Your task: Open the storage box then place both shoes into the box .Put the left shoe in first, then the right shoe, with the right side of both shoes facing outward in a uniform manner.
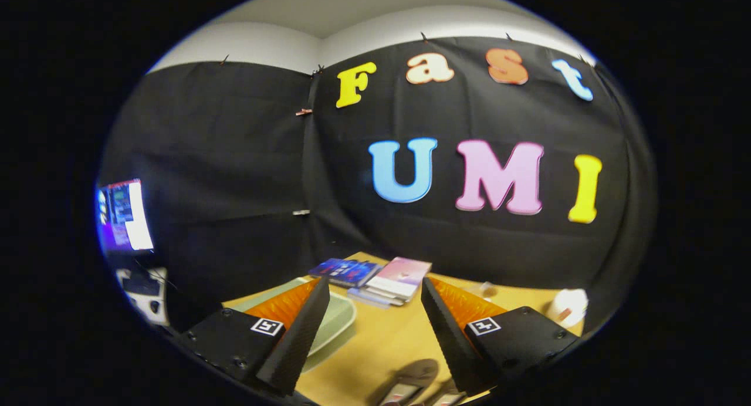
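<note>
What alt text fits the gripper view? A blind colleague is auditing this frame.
The gripper hangs open above a wooden table, its fingers holding nothing. Beyond the fingers lies a stack of booklets; a pale green tray sits by one finger, and two shoes lie below.

No text can be read with certainty here; the booklets lying on the bench beyond the jaws have printed covers, but the print is too small and too blurred to make out any word; the pale booklet just beside them is the same; each finger of the gripper carries a small square marker, a black pattern on white and not letters or numbers; the screen standing well apart from the bench is lit, its content too blurred.
</note>
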Action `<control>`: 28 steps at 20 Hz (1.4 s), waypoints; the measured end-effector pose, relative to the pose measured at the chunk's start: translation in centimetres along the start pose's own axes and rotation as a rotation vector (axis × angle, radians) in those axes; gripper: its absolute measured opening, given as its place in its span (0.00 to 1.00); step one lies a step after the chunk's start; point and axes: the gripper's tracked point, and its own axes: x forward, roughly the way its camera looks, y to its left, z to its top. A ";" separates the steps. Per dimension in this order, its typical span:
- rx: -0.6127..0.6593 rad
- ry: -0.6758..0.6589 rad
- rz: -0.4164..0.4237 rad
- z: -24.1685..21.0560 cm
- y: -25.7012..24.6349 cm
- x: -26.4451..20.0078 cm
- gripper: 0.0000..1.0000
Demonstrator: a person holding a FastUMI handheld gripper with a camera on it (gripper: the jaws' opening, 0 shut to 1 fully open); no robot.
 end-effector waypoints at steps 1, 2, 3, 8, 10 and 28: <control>0.081 0.039 0.060 -1.4 0.5 0.5 0.98; 0.164 0.072 0.105 -2.5 0.7 1.1 0.99; 0.245 0.104 0.146 -3.5 0.9 1.6 0.99; 0.536 0.247 0.315 -9.4 1.8 3.5 0.98; 0.579 0.328 0.366 -12.2 2.2 4.3 0.98; 1.268 0.680 0.695 -23.6 9.2 9.3 0.96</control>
